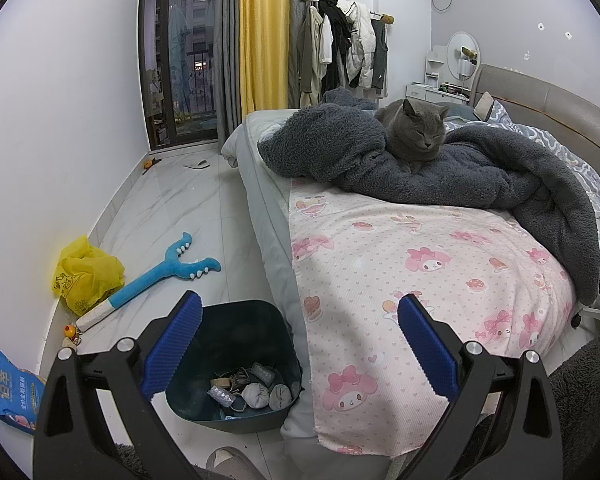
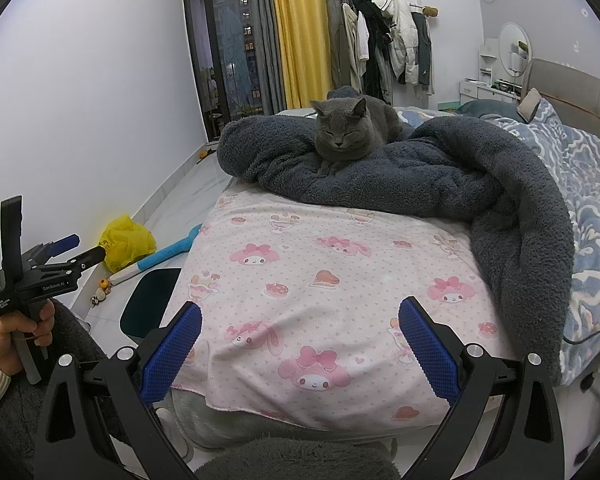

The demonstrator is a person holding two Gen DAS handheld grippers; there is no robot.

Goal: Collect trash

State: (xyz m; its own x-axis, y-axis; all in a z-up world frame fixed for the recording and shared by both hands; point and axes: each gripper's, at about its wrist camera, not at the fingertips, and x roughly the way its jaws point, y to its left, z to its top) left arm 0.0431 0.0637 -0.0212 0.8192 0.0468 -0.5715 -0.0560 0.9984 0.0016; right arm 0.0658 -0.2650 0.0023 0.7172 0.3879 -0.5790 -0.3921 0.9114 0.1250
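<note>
Left wrist view looks down past the bed's corner to the floor, where a dark bin [image 1: 236,364] stands against the bed side with scraps in its bottom: crumpled grey wads [image 1: 268,394], a foil-like piece [image 1: 221,394] and some thin odds and ends. Only here can the bin's contents be seen; the right wrist view shows just a slice of its rim [image 2: 150,304] beyond the pink sheet [image 2: 320,300]. On the floor by the wall lie a yellow plastic bag [image 1: 86,274], a blue-and-white plush toy [image 1: 156,276] and a blue packet [image 1: 8,388]. The right view alone shows the person's hand [image 2: 10,338] gripping the left tool's handle. The left gripper [image 1: 300,348] is spread wide, its blue pads holding and touching nothing, hanging over the bin and the bed edge. The right gripper [image 2: 300,350] is likewise spread wide and empty above the sheet. A grey cat [image 2: 346,130] sits on the dark blanket [image 2: 440,176].
</note>
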